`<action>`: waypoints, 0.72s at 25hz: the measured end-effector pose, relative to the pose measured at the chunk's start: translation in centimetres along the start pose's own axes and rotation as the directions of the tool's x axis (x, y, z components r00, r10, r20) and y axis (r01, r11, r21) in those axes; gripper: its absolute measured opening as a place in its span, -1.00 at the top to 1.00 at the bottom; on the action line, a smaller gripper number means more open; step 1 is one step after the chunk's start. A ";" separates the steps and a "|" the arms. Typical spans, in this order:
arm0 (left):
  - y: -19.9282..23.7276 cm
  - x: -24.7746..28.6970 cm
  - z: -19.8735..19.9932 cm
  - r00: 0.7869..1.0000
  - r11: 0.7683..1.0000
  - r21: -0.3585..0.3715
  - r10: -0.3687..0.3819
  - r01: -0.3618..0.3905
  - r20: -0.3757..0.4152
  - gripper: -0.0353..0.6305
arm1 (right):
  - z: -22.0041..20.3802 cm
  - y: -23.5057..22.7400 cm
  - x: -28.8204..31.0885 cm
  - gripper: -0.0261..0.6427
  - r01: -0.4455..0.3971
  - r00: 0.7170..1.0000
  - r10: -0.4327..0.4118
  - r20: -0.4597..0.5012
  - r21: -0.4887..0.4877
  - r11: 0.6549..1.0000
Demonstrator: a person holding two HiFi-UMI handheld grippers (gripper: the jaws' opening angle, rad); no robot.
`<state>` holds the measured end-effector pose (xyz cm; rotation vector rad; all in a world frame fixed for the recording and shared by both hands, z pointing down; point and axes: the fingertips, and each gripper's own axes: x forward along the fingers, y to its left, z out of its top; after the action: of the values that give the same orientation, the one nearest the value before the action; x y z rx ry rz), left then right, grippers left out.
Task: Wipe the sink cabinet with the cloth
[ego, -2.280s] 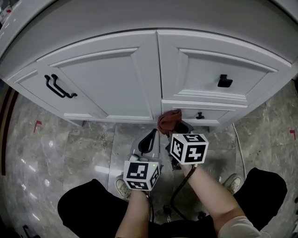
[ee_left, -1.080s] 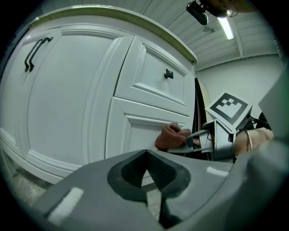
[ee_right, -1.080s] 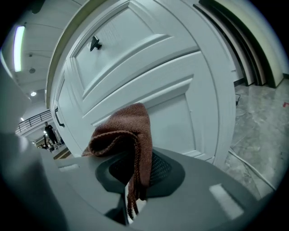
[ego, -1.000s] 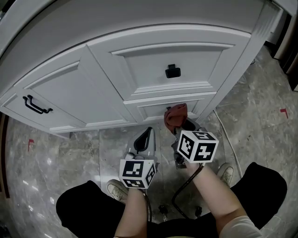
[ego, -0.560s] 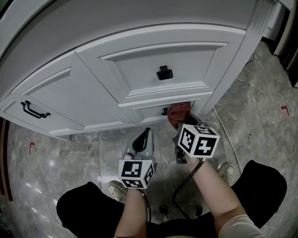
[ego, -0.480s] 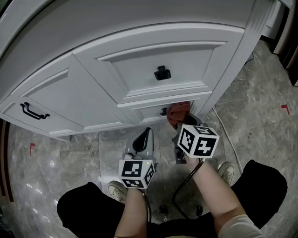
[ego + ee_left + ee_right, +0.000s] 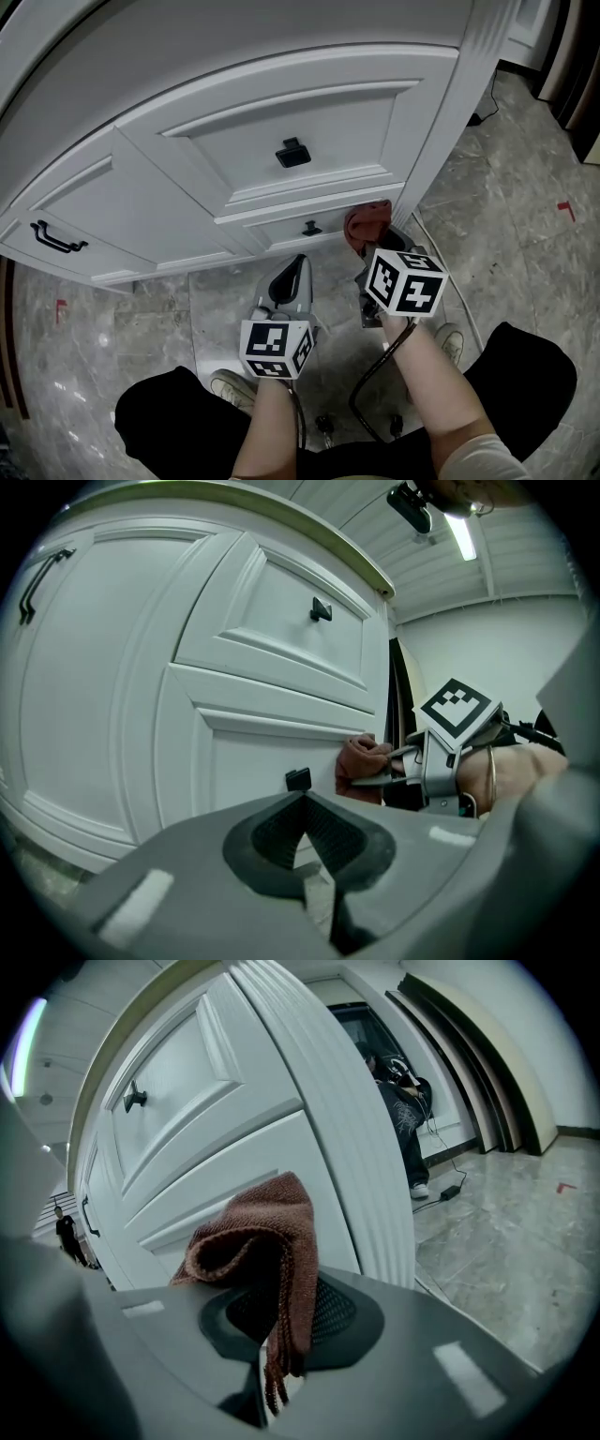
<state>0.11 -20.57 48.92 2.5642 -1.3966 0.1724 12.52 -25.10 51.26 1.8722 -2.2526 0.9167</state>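
The white sink cabinet (image 7: 281, 103) fills the upper head view, with a drawer front carrying a black knob (image 7: 292, 153) and a lower drawer with a small knob (image 7: 310, 228). My right gripper (image 7: 375, 246) is shut on a reddish-brown knitted cloth (image 7: 367, 223), which is pressed against the lower drawer near the cabinet's right corner post (image 7: 441, 122). In the right gripper view the cloth (image 7: 262, 1241) bunches out of the closed jaws against the panel. My left gripper (image 7: 286, 286) hovers lower left over the floor, shut and holding nothing; in its view the gripper (image 7: 302, 855) faces the cabinet (image 7: 234, 667).
A double black handle (image 7: 52, 239) sits on the far left door. Grey marble floor (image 7: 525, 234) surrounds the cabinet, with a cable (image 7: 441, 272) running along it by the corner. My shoes (image 7: 225, 382) and dark trouser knees are below. A person (image 7: 398, 1101) stands far off.
The right gripper has slid the cloth rightward along the lower drawer front, from near the middle of the cabinet to beside its right corner post. The left gripper followed, still held away.
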 end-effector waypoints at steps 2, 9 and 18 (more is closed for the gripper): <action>-0.4 0.3 0.0 1.000 1.000 -0.003 -0.007 0.007 0.004 0.89 | 0.1 -0.5 -0.4 0.69 0.008 1.000 -0.008 0.005 -0.006 1.000; -2.1 1.0 -0.5 0.999 0.999 -0.010 -0.039 0.039 0.010 0.89 | 0.7 -4.4 -2.0 0.69 0.107 0.994 -0.106 0.032 -0.026 0.994; 1.6 -1.3 -3.0 0.999 0.999 -0.014 0.033 -0.033 -0.030 0.89 | -7.3 2.0 1.1 0.69 -0.032 0.994 0.024 -0.102 -0.084 0.996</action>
<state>-1.96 -19.61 51.79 2.5174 -1.4250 0.2049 8.18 -22.37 56.95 1.7230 -2.2273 0.8831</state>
